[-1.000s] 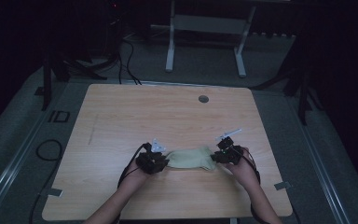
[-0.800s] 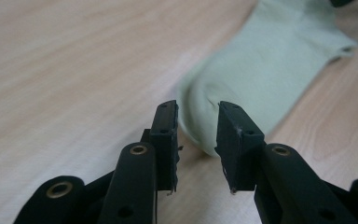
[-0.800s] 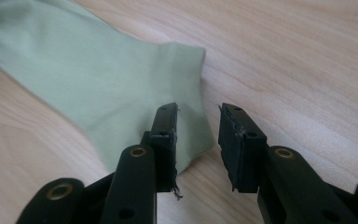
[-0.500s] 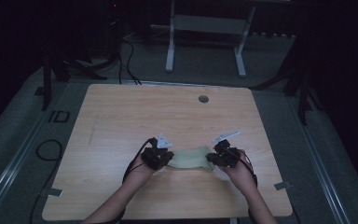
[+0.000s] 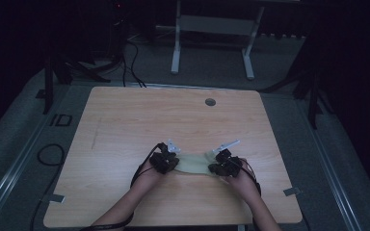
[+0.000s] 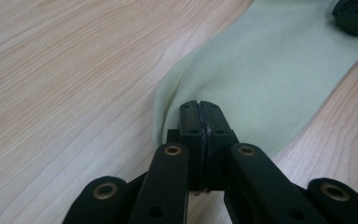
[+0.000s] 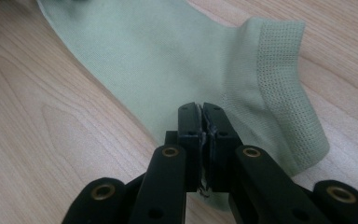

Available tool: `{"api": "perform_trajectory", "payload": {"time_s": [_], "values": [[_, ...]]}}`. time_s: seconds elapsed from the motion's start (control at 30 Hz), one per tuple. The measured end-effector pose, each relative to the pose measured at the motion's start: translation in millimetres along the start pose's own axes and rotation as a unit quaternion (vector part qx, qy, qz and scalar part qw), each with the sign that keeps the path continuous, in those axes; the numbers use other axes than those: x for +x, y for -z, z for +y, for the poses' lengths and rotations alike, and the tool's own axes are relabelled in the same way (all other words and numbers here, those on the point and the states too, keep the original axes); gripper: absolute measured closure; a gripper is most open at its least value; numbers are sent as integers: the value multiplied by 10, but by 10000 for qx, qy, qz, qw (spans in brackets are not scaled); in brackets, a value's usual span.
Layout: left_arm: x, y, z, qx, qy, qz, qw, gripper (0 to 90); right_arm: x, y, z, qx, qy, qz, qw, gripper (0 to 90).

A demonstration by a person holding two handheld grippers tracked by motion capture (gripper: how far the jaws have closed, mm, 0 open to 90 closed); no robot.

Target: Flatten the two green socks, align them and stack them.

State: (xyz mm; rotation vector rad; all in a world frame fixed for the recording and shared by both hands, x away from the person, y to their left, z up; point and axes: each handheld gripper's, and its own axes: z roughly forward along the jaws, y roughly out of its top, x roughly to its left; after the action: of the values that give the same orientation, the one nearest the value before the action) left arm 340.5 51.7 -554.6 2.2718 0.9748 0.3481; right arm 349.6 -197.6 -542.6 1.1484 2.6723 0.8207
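Sock (image 7: 177, 56): pale green, fine plain knit; cuff band (image 7: 284, 84) at right end same green with open mesh dot pattern. Table (image 5: 139, 120): light tan wood grain, one small grey round disc (image 5: 210, 102) at far edge. Left gripper (image 6: 199, 109), right gripper (image 7: 201, 112): black, brass-coloured rivets.

Pale green sock (image 5: 196, 163) on wooden table (image 5: 125, 125)

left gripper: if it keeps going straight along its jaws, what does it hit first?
The left gripper, jaws shut on the sock's edge, points along the pale green sock toward the right gripper at the far end. It would probably slide over the fabric and meet that gripper first; depth is hard to judge.
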Motion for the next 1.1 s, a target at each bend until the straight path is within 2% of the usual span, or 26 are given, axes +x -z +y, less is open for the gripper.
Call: {"api": "perform_trajectory", "payload": {"time_s": [0.13, 0.27, 0.4, 0.5, 0.6, 0.67, 0.7, 0.73, 0.8, 0.87, 0.9, 1.0, 1.03, 1.1], "values": [[35, 33, -53, -30, 106, -33, 9999, 891, 11, -7, -2, -33, 42, -58, 10000, 864], [43, 51, -78, -27, 88, -21, 10000, 891, -20, -22, 14, -79, 24, -26, 10000, 865], [47, 55, -85, -42, 106, -25, 9999, 891, -27, -28, 15, -143, 73, -113, 9998, 864], [43, 53, -64, 15, 105, -23, 9999, 891, -37, -28, 10, -169, 8, -76, 9998, 861], [22, 51, -53, 55, -4, 24, 10000, 891, -51, -28, 5, -195, -52, -24, 9998, 860], [30, 55, -60, 43, 31, -3, 10000, 890, -68, -30, 8, -216, -94, 9, 9997, 848], [38, 56, -62, 17, 113, -65, 9999, 887, -84, -31, 12, -231, -133, 20, 9996, 833], [42, 59, -64, 0, 142, -141, 9998, 865, -93, -29, 20, -223, -189, 81, 9995, 802], [19, 74, -65, -74, 105, -170, 9998, 829, -72, -1, 39, -224, -107, -63, 9997, 766], [-6, 98, -60, -147, 39, -223, 9996, 745, -58, 59, 52, -336, -108, 39, 9994, 751], [-14, 118, -55, -247, 68, -241, 9994, 689, -58, 82, 55, -377, -105, 62, 9992, 723], [-12, 190, -46, -577, 217, -410, 9973, 555, -93, 137, 71, -445, -71, 10, 9990, 585], [-21, 211, -48, -655, 153, -428, 9968, 502, -103, 151, 70, -473, -51, -7, 9989, 568], [-39, 242, -54, -728, 147, -510, 9959, 429, -109, 184, 64, -567, -58, 69, 9983, 478]]}}
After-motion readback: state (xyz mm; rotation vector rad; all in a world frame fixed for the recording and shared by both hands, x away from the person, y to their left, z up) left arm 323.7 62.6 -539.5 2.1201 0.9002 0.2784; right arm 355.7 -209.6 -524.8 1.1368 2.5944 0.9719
